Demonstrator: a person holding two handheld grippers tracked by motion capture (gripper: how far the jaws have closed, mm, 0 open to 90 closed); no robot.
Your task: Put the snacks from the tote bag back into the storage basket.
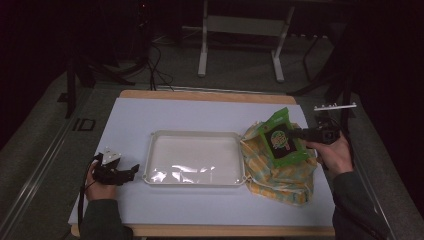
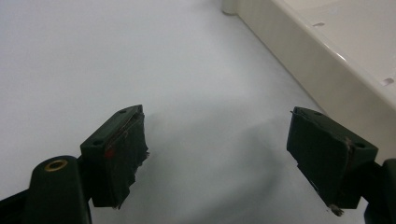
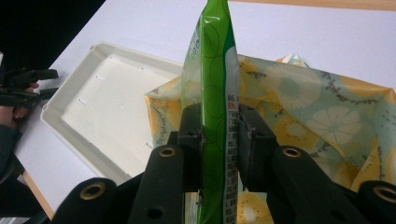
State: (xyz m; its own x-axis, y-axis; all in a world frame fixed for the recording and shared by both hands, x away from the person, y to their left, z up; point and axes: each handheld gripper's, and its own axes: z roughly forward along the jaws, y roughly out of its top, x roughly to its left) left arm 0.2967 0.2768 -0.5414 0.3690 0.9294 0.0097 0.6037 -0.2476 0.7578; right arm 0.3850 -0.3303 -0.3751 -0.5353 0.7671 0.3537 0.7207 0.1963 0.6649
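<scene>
The right gripper [image 3: 219, 140] was clamped on a green packet [image 3: 214, 84], held edge-on between its jaws, long axis rising straight out beyond the fingertips, above the yellow patterned bag [image 3: 317, 107]. The white tray [image 3: 105, 100] lay ahead and left of those jaws. The left gripper [image 2: 217, 154], jaws spread and empty, rested beside the tray wall.

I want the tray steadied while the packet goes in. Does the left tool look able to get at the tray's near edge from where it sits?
Probably yes. The left tool rests open on the table just left of the tray, and nothing lies between its jaws and the tray's wall.
</scene>
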